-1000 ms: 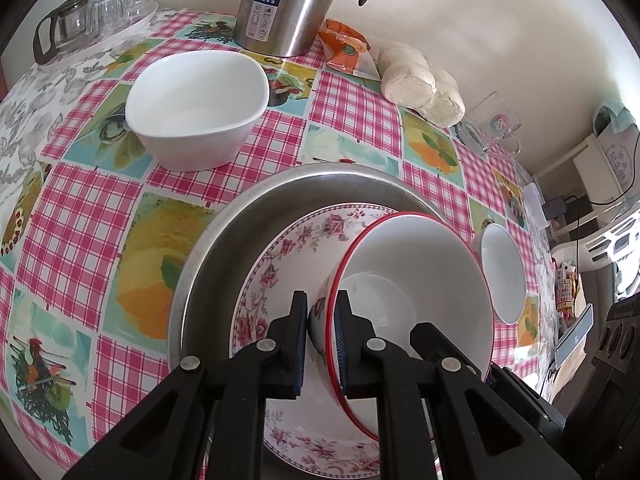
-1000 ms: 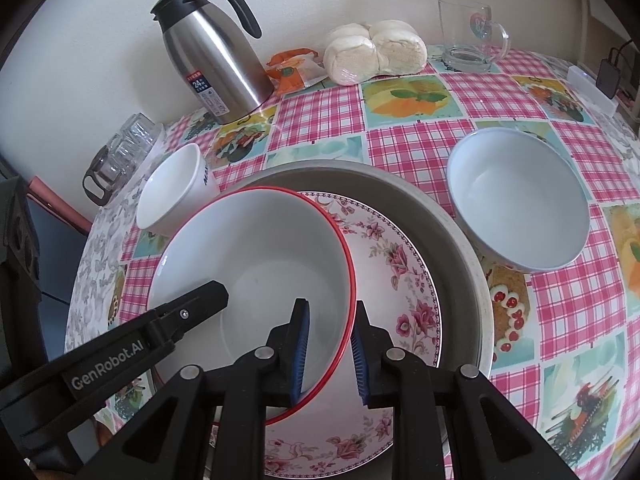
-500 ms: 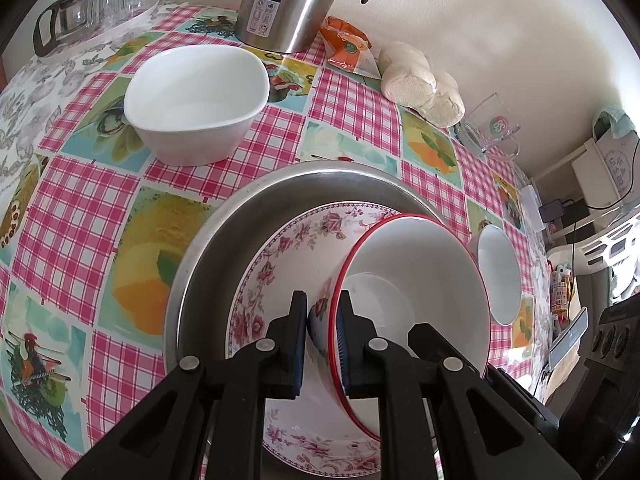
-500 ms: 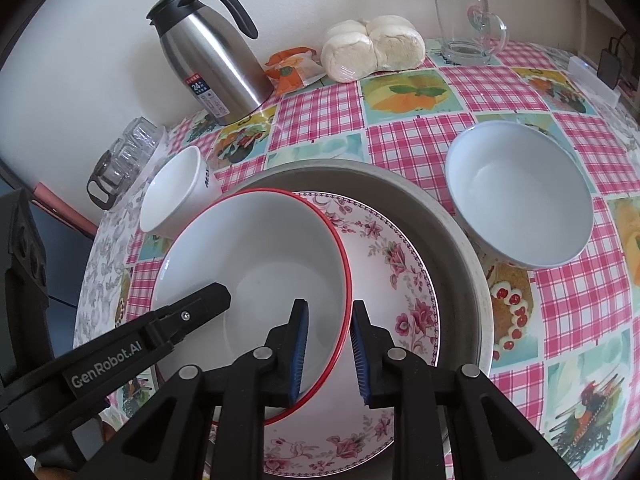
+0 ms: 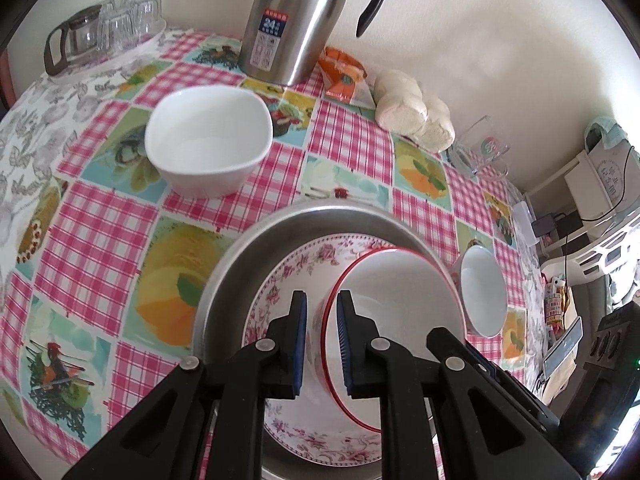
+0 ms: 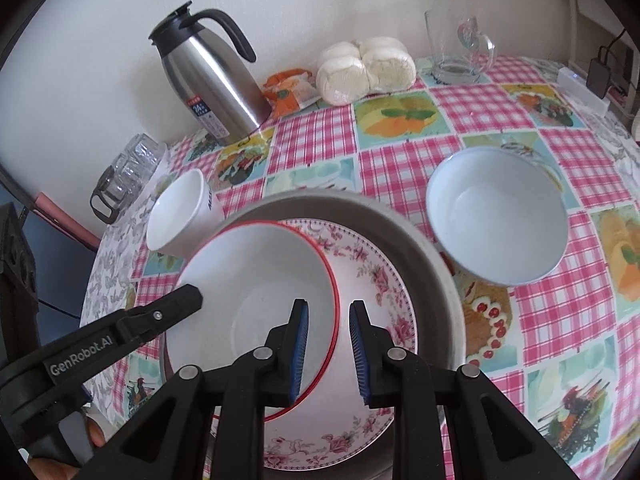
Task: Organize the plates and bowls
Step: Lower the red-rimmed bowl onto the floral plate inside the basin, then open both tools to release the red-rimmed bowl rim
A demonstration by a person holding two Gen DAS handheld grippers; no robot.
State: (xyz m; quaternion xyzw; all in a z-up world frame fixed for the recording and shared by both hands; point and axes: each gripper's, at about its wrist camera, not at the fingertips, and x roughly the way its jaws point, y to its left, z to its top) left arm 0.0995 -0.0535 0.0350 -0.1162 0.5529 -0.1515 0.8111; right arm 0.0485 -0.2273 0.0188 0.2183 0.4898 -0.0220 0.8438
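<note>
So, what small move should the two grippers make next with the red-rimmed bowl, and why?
Probably open both a little wider and lift away: the red-rimmed bowl already seems to rest on the floral plate inside the metal basin, with the left gripper and right gripper astride its rim.

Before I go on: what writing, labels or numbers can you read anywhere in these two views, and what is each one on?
"GenRobot.AI": white lettering on the left gripper, seen from the right wrist.
"24": large number on the blue label of the steel thermos jug; the small print under it is too small to read.
Square white bowl: dark letters on its side, cut off, unreadable.
Glass mug: round printed logo, too blurred to read.
</note>
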